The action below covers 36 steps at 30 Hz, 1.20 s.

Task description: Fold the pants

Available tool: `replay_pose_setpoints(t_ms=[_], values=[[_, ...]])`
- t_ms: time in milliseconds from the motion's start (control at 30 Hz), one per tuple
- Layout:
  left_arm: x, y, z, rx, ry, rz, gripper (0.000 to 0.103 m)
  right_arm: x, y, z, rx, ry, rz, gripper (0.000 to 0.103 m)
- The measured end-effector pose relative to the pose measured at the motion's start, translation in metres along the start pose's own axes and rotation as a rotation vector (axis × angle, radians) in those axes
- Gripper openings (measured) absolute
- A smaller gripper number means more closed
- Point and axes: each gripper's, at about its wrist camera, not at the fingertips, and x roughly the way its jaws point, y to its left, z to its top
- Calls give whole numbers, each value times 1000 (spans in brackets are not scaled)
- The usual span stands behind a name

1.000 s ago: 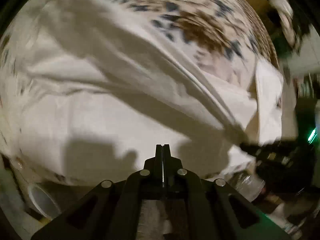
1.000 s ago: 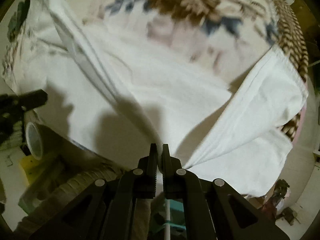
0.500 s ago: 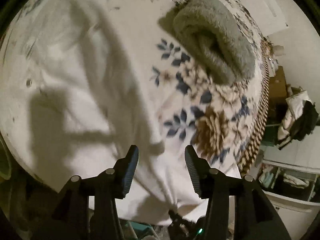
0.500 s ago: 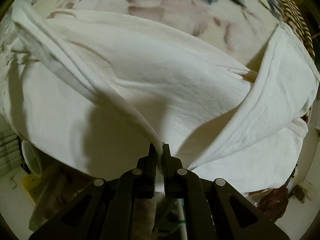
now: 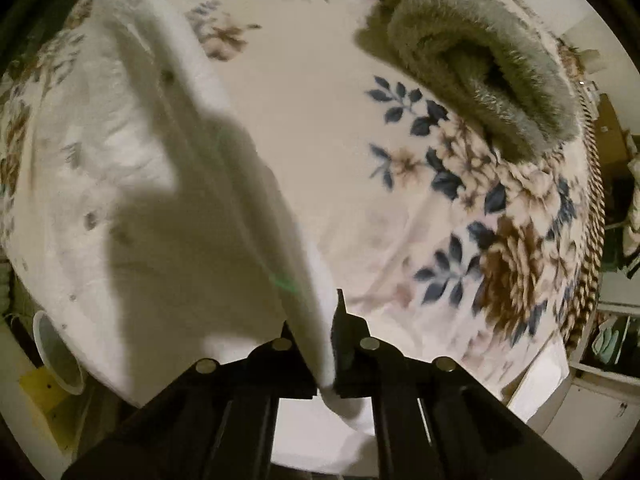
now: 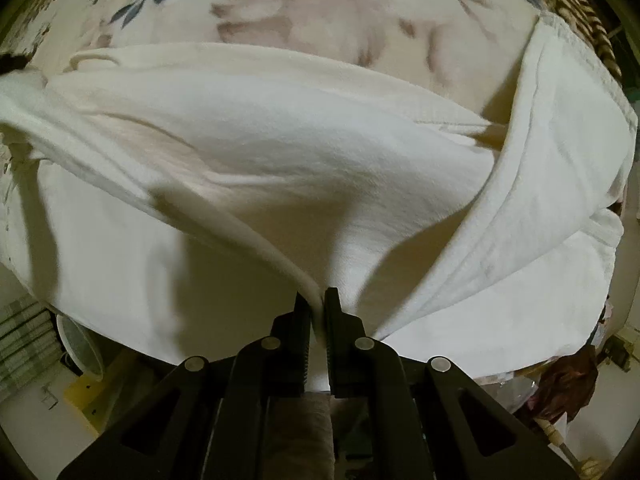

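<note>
Left wrist view: the white pants (image 5: 132,184) are spread on the floral blanket (image 5: 460,216); an edge is pinched by the left gripper (image 5: 326,344), whose jaws have just closed, for lifting.

Right wrist view: another fold (image 6: 280,152) is clamped in the right gripper (image 6: 318,312), keeping the cloth taut.

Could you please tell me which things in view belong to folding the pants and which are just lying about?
Part of the job:
- white pants, spread on the floral blanket
- left gripper, shut on a pants edge
- right gripper, shut on a fold of the pants

Just lying about:
- grey fleece bundle on the blanket
- white cup beside the bed
</note>
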Motion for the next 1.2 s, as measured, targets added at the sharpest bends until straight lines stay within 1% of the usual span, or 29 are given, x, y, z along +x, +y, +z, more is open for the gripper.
replay_pose_setpoints(t_ms=[67,100,200,233,267,400,467,500,533,600,633,667,700,733,767,800,833,900,933,1000,1033,1067,1100,1133,1200], values=[[-10,22,-15,-33,-2,-12,3,-5,0,0,0,0,-1,6],[-14,41,-29,-58,-1,-16,3,-8,1,-4,1,-1,0,6],[-12,78,-62,-150,20,-33,3,-16,6,-17,-12,1,-6,7],[-12,85,-70,-171,23,-33,3,-21,11,-14,-24,5,-12,7],[-7,91,-79,-189,31,-29,3,-23,14,-9,-34,12,-19,7],[28,120,-111,-305,78,-39,3,-15,28,-30,-68,56,-69,7],[45,128,-119,-331,102,-52,4,-8,26,-33,-78,72,-79,7],[51,132,-122,-347,112,-58,8,-8,29,-36,-85,76,-85,7],[53,134,-124,-356,119,-62,8,-8,30,-38,-92,82,-87,9],[46,132,-127,-351,152,-39,15,-11,32,-42,-91,99,-77,22],[40,131,-130,-343,158,-32,19,-11,29,-41,-84,113,-53,29],[32,129,-133,-335,162,-13,30,-15,26,-40,-73,122,-22,50],[19,122,-137,-307,158,13,40,-17,22,-38,-53,125,13,73],[11,115,-139,-277,151,24,45,-28,17,-42,-18,116,53,81],[1,106,-141,-232,132,46,55,-37,12,-46,9,104,75,84],[-9,92,-142,-169,102,93,67,-48,6,-50,37,86,93,84],[-17,75,-142,-107,70,136,71,-63,-2,-53,78,55,107,84],[-25,31,-140,45,-12,216,72,-83,-19,-56,150,2,108,84],[-25,16,-138,87,-37,234,72,-98,-25,-53,193,-32,96,84],[-18,-23,-134,178,-82,254,72,-106,-48,-38,241,-86,60,84],[-16,-33,-133,202,-95,254,72,-101,-70,-14,265,-108,24,84],[-12,-44,-129,227,-105,254,72,-101,-79,-5,288,-125,6,84],[-4,-63,-127,258,-114,261,72,-101,-88,5,320,-148,-11,84],[-1,-69,-123,281,-121,268,72,-100,-96,17,340,-160,-23,84],[13,-96,-120,328,-133,273,72,-97,-108,38,374,-184,-51,84]])
